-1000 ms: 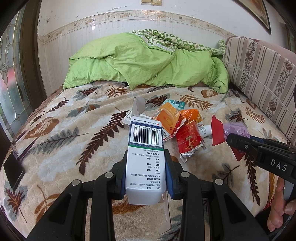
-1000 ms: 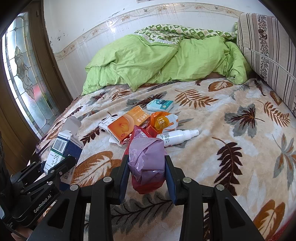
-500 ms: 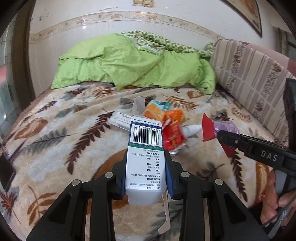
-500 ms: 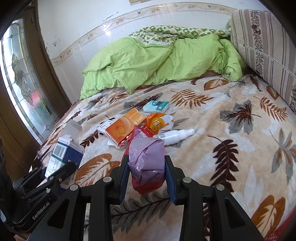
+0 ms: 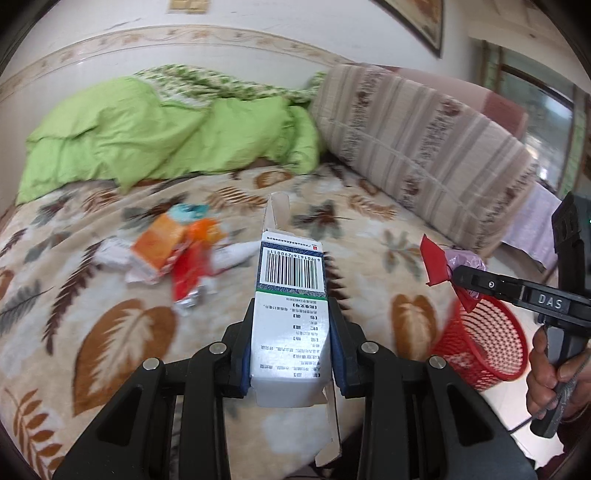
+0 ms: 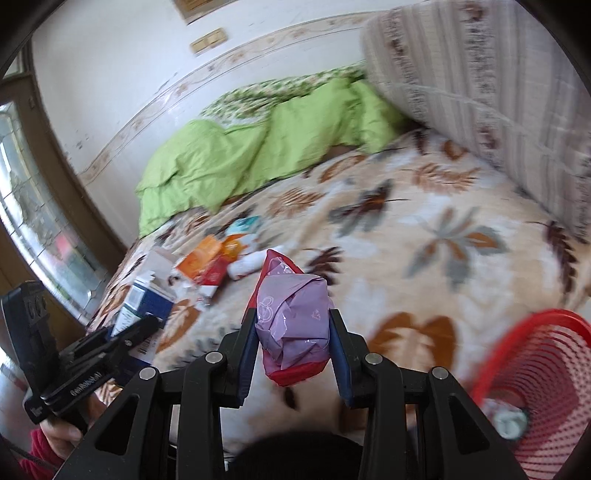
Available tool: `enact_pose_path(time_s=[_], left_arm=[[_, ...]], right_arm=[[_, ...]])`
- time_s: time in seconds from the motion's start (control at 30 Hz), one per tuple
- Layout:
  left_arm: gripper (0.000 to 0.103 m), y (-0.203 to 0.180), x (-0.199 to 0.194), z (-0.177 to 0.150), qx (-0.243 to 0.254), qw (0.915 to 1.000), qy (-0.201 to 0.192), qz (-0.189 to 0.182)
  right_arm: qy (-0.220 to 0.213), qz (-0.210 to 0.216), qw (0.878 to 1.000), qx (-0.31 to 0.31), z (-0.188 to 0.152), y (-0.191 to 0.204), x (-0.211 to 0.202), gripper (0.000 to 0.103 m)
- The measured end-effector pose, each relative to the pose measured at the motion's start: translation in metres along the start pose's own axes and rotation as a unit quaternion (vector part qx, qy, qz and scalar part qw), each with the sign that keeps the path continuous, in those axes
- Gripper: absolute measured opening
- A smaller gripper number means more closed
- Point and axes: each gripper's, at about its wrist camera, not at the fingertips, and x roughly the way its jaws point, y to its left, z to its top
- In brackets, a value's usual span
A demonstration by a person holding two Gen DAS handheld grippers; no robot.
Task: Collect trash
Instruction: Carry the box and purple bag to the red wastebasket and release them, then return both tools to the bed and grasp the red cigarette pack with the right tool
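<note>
Beside the leaf-patterned bed's (image 5: 122,332) edge, my left gripper (image 5: 291,354) clamps a white barcoded carton (image 5: 290,317); my right gripper (image 6: 293,347) clamps a crumpled purple-and-red wrapper (image 6: 293,321) level, near the red mesh basket (image 6: 535,376).

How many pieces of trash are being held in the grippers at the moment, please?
2: a barcoded carton in the left gripper, and a purple-and-red wrapper bundle in the right gripper.

A home bedroom, a bed under a leaf-patterned blanket (image 5: 129,332), rumpled green duvet (image 5: 147,136) by the wall, striped padded headboard (image 5: 424,147), stained-glass window (image 6: 37,206), framed picture (image 5: 421,22) hanging above
</note>
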Motion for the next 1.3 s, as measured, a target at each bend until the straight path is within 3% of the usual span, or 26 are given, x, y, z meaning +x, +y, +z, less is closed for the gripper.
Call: enact_pose_path(time_s=[0.2, 0.4, 0.67, 0.73, 0.77, 0.8, 1.0, 1.3], left_arm=[[0.032, -0.078, 0.014, 0.019, 0.047, 0.9957, 0.016, -0.079], [0.032, -0.16, 0.039, 0.028, 0.087, 0.9818, 0.055, -0.16], [0.033, -0.245, 0.075, 0.025, 0.123, 0.9646, 0.101, -0.21], [0.056, -0.258, 0.081, 0.022, 0.128, 0.9621, 0.113, -0.212], [0.067, -0.261, 0.081, 0.021, 0.126, 0.963, 0.111, -0.211], [0.067, -0.262, 0.08, 0.02, 0.123, 0.9635, 0.107, -0.212], [0.067, -0.237, 0.07, 0.023, 0.105, 0.97, 0.094, -0.198], [0.067, -0.152, 0.047, 0.019, 0.061, 0.9874, 0.077, -0.124]], right_arm=[[-0.038, -0.075, 0.993, 0.08, -0.004, -0.082, -0.073, 0.038], [-0.066, -0.141, 0.981, 0.115, -0.008, -0.131, -0.123, 0.039], [-0.088, -0.16, 0.969, 0.166, -0.017, -0.177, -0.154, 0.04], [-0.088, -0.163, 0.968, 0.169, -0.018, -0.181, -0.155, 0.042], [-0.088, -0.165, 0.967, 0.173, -0.019, -0.184, -0.156, 0.051], [-0.086, -0.168, 0.966, 0.176, -0.02, -0.185, -0.156, 0.058], [-0.09, -0.159, 0.966, 0.182, -0.022, -0.189, -0.156, 0.058], [-0.055, -0.091, 0.987, 0.124, -0.002, -0.133, -0.107, 0.058]])
